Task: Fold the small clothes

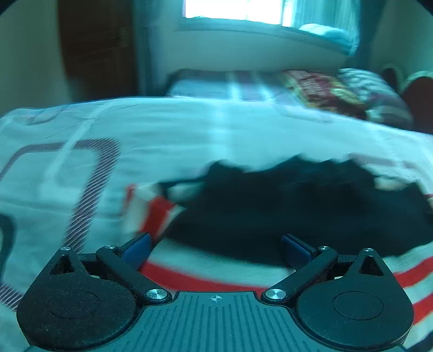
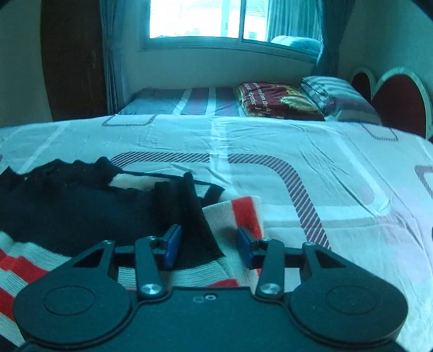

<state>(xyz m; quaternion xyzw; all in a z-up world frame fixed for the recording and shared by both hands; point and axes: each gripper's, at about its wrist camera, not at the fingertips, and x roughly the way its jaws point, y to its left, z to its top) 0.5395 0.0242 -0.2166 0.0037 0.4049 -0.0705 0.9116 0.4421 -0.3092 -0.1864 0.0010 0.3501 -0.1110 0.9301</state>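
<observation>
Lying below both: sweater (image 2: 81, 211) | left gripper (image 1: 216, 247) agape | right gripper (image 2: 208, 245) apart

Both wrist views look forward and steeply down from close above the bed (image 1: 189, 130), facing the far window (image 2: 205, 19). The left view sits over the left side of the striped sweater (image 1: 270, 216) and is blurred; the right view sits over its right edge, sharp. They share the sweater, patterned sheet, pillows (image 2: 276, 100) and window.

Sweater (image 2: 81, 211) lies on bed (image 2: 297, 151); folded blanket (image 2: 273, 100) and pillow (image 2: 335, 94) behind, beneath window (image 2: 205, 19).
</observation>
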